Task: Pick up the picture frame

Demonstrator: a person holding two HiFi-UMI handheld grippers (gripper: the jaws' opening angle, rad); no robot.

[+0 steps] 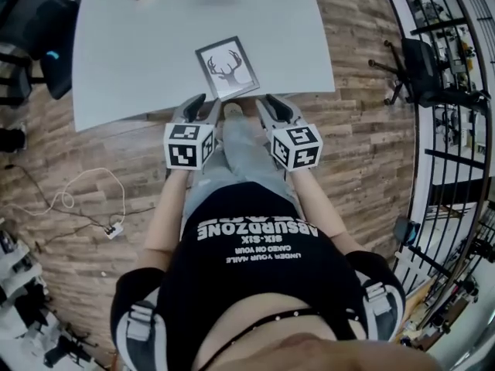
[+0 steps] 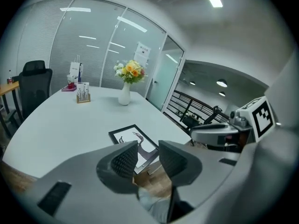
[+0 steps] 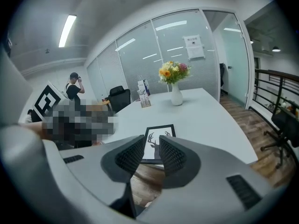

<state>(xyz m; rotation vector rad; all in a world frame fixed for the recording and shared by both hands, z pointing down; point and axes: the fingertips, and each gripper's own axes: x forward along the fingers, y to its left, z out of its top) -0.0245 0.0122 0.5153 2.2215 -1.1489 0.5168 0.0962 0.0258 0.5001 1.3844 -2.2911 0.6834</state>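
Location of picture frame (image 1: 227, 67): flat and face up on the white table (image 1: 139, 45), at the edge nearest the person, slightly skewed to that edge. Dark border, antlered-head print.

Left gripper (image 1: 203, 105): jaws parted, nothing between the pads, tips just short of the table edge beside the frame's near end. Right gripper (image 1: 272, 105): likewise parted and empty, on the other side of that near end.

Handling, as judged: light, stiff and thin. Probably glazed, hence fragile and slick on the face. Little clearance underneath. Take hold on the dark border at the near end, not on the print. Keep level on lifting.

Head view only: both grippers together, and the frame's placing against the table edge. Gripper views only: the gap between the ribbed pads, and a vase of flowers (image 2: 124, 93) upright well beyond the frame. Overhang of the near corner: cannot tell from any view.
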